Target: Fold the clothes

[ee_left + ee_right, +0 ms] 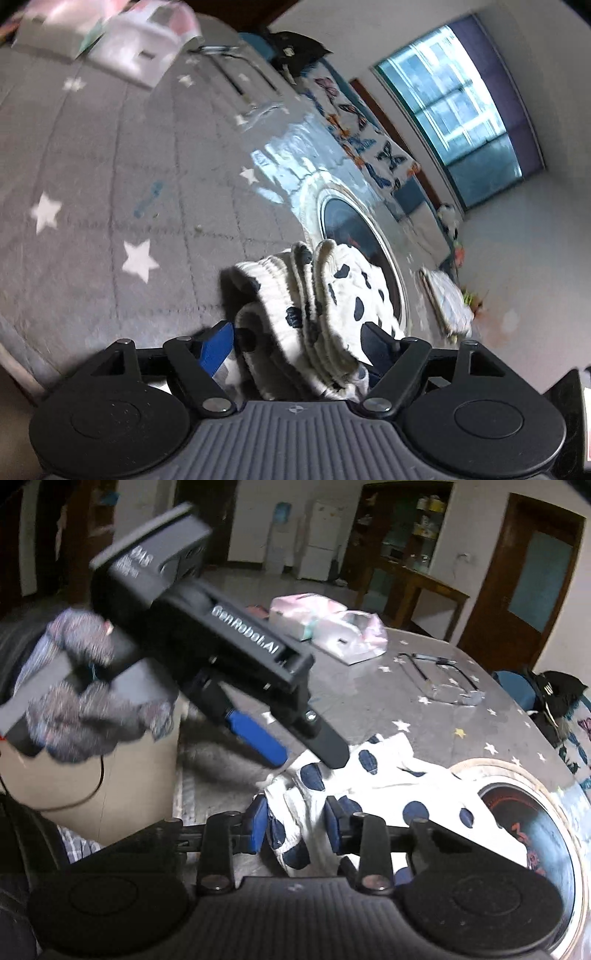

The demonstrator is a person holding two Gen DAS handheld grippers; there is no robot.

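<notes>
While both devices hang over the star-print table cover (92,192), we note the left gripper (299,332) clamped on the spotted white garment's (332,291) ribbed edge, the right gripper (295,827) pinching another bunch; the rest lies on the table.

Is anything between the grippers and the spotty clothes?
No. Both already pinch the spotty garment: the left hand-held gripper holds bunched cloth, the right hand-held gripper holds another part. Nothing sits between.
</notes>
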